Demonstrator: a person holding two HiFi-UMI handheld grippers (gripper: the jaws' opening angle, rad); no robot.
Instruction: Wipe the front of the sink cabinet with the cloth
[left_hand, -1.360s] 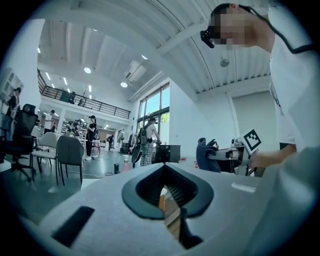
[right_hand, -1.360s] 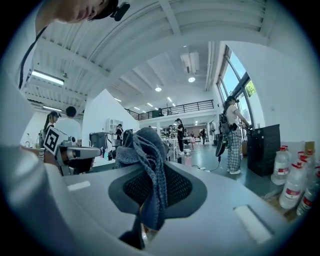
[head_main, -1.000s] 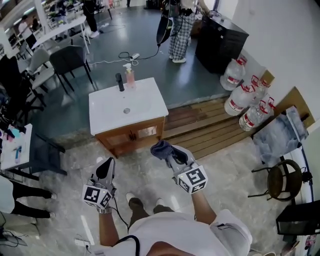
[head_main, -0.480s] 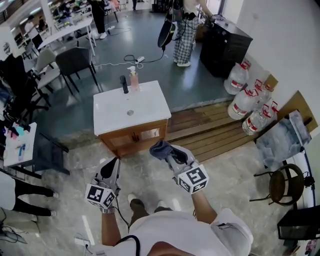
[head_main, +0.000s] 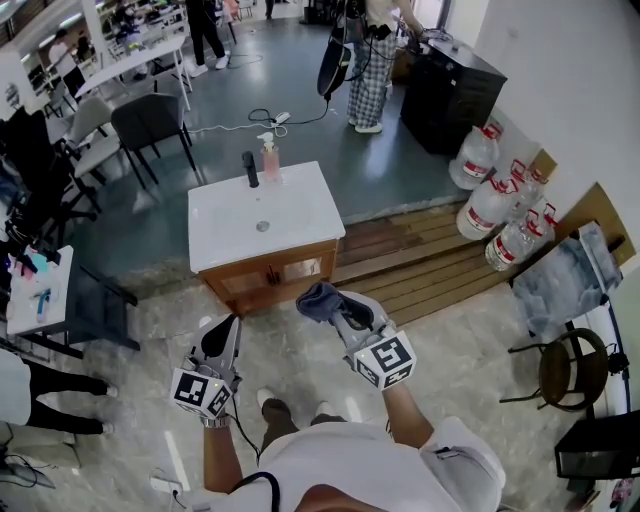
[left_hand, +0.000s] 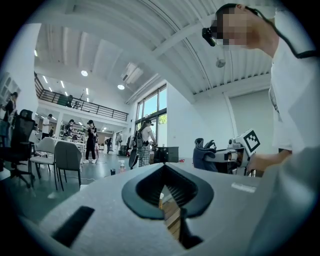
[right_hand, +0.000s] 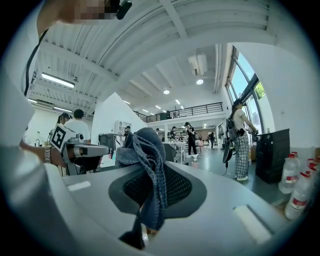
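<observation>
Water jugs (head_main: 490, 195): clustered at the right, by the wall.
Wooden decking (head_main: 420, 262): centre-right, slats along the floor.
Black cabinet (head_main: 447, 95): top right.
Grey chair (head_main: 150, 122): upper left.
Person in checked trousers (head_main: 363, 70): standing, top centre.
Stool (head_main: 568, 362): right edge, seat possibly round.

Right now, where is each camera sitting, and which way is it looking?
Head view: on the person's head, looking steeply down at the sink cabinet; shows the left gripper, right gripper and shoes.
Left gripper view: on the left gripper, looking along its jaws across the room; shows the person's white shirt.
Right gripper view: on the right gripper, looking along jaws shut on the cloth; shows the white shirt too.
Shared: each gripper view catches the other gripper.
</observation>
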